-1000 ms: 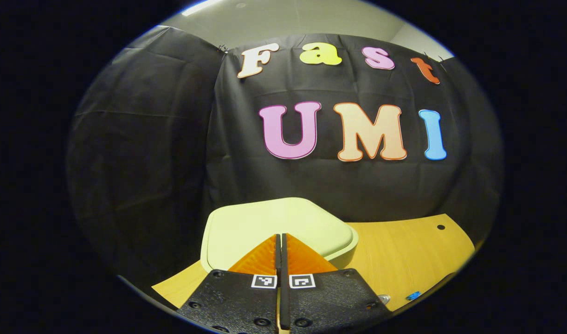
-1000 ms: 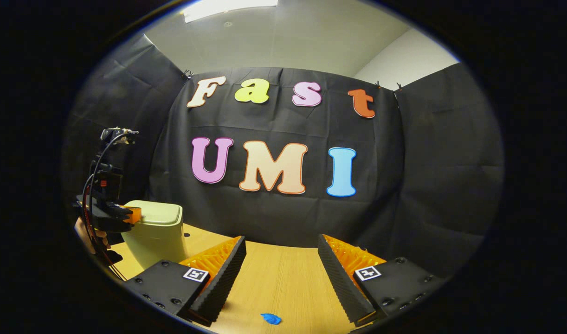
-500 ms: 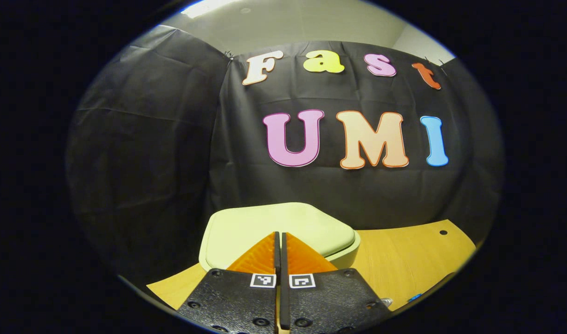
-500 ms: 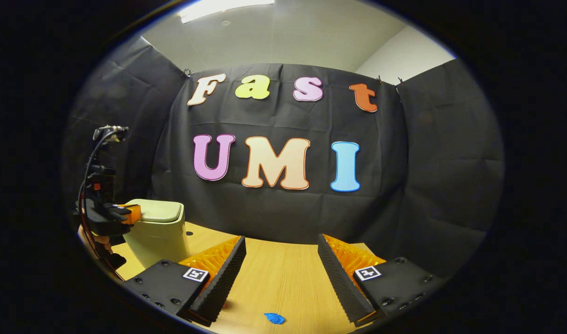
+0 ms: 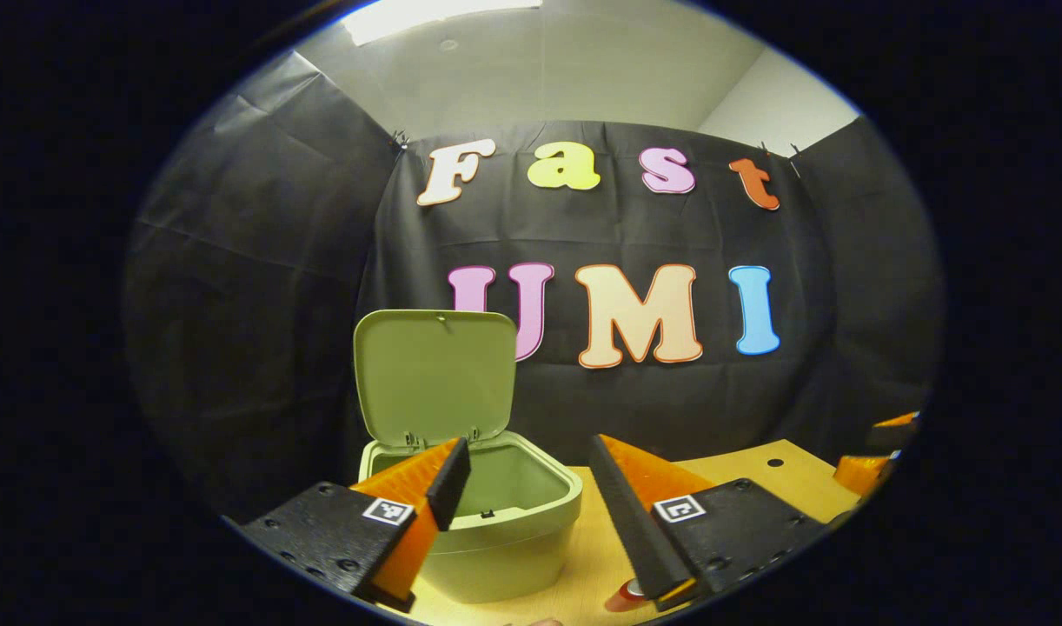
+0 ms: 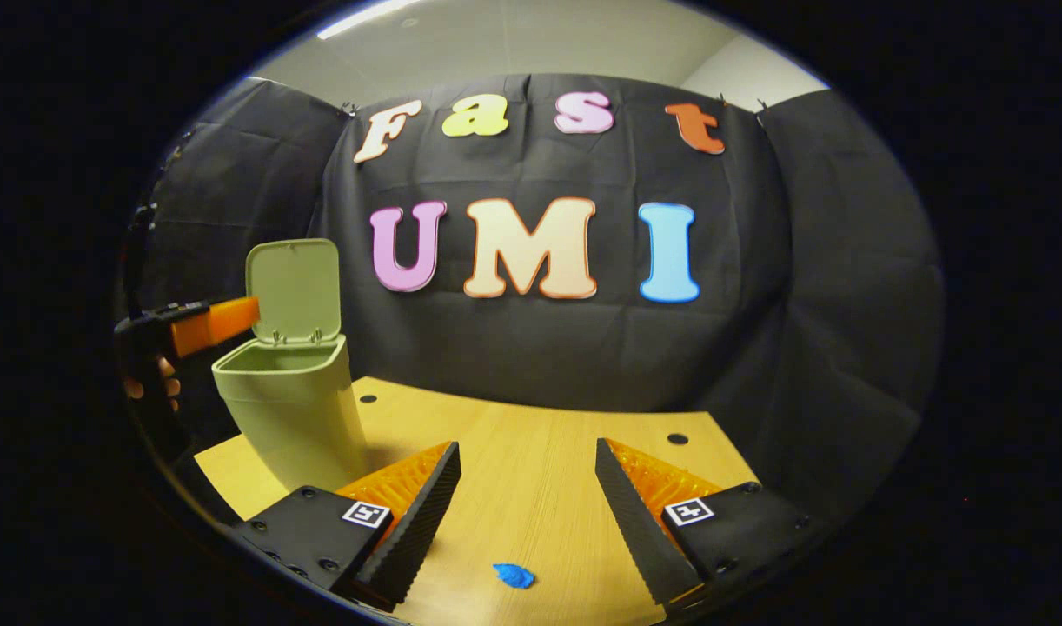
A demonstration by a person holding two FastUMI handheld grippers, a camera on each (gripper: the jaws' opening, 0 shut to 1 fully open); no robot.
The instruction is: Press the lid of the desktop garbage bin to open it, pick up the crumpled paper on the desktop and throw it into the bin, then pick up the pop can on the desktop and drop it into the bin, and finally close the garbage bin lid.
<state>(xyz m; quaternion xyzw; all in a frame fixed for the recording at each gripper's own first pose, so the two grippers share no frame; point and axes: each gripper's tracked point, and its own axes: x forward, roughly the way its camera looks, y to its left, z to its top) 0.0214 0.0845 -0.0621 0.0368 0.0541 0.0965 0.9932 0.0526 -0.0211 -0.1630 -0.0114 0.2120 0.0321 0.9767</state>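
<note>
two tools: both with fingers spread apart, gripping nothing
left tool (image 5: 527, 474): hovers just in front of the bin, its left finger overlapping the rim
right tool (image 6: 527, 487): low over the bare counter (image 6: 531, 452), well apart from the bin
bin (image 5: 496, 530): pale green, at the counter's left end
lid (image 5: 435, 378): up, standing upright behind the opening
blue scrap (image 6: 514, 575): on the counter between the right tool's fingers
red object (image 5: 625, 596): at the left tool's right finger, too hidden to identify

Wooden tabletop (image 6: 531, 469) with small round holes (image 6: 677, 439) near its far edge, blue scrap (image 6: 514, 575) by the near edge, black cloth wall (image 6: 826, 287) behind
</note>
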